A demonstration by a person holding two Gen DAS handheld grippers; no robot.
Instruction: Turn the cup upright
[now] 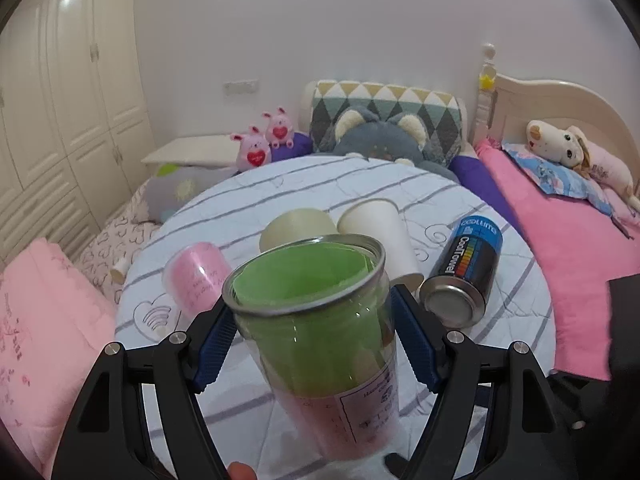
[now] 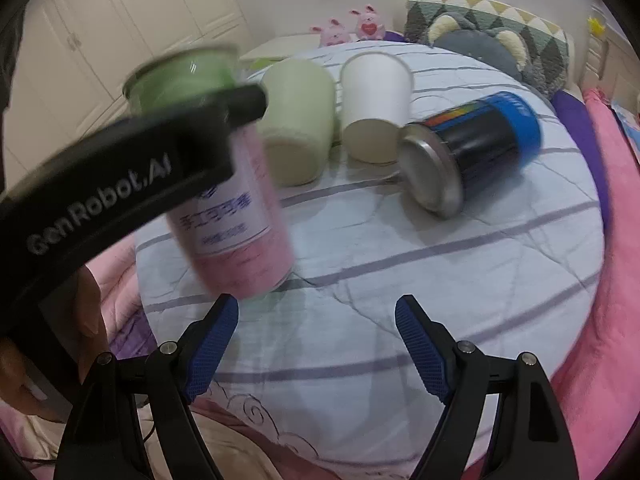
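Blurred in the right wrist view: clear plastic cup [image 2: 224, 184] with green and pink filling, lifted off the striped round table [image 2: 440, 280], clamped by left gripper [image 1: 312, 316]. Rim up, slightly tilted. Right gripper [image 2: 316, 312] spread wide, empty. Beyond: cream cup [image 2: 298, 120], white paper cup [image 2: 376, 104], metal-ended can [image 2: 472, 148], all toppled.

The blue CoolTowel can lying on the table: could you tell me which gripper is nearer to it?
Unclear. The right gripper hangs open, short of the blue can; the left gripper holds a clear cup just left of it.
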